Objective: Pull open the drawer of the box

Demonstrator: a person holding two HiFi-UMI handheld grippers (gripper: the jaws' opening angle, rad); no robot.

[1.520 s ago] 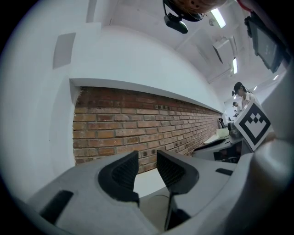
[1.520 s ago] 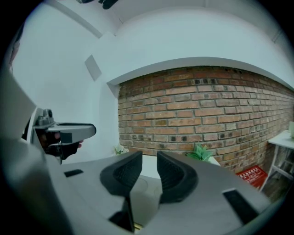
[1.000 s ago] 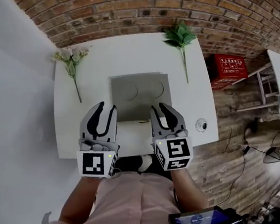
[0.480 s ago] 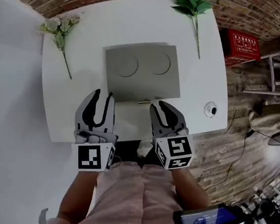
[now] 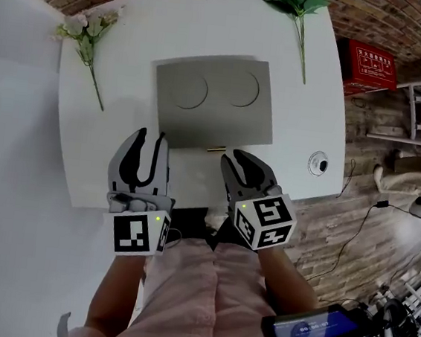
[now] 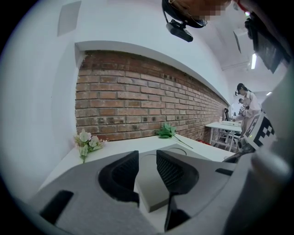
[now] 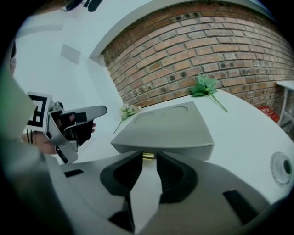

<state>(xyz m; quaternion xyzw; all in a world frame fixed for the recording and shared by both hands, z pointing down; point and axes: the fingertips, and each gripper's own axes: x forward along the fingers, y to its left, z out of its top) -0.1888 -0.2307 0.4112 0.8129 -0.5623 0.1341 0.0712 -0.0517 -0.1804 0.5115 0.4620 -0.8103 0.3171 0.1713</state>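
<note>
A flat grey box (image 5: 210, 100) with two round dents in its lid lies on the white table (image 5: 305, 122). A small gold drawer handle (image 5: 216, 149) shows on its near side. My right gripper (image 5: 239, 162) is open in front of that side. In the right gripper view the handle (image 7: 147, 156) sits just beyond the gap between the open jaws of that gripper (image 7: 148, 161), untouched. My left gripper (image 5: 147, 144) hovers open near the box's near left corner (image 6: 154, 188), holding nothing.
White flowers (image 5: 86, 31) lie at the table's far left and a green sprig (image 5: 299, 1) at the far right. A small round fitting (image 5: 317, 165) sits by the right edge. A brick wall backs the table; a red case (image 5: 374, 65) stands on the floor.
The head view has shifted. Both grippers, which overlapped the box's near part, now sit just in front of its near side, the right one lined up with the handle.
</note>
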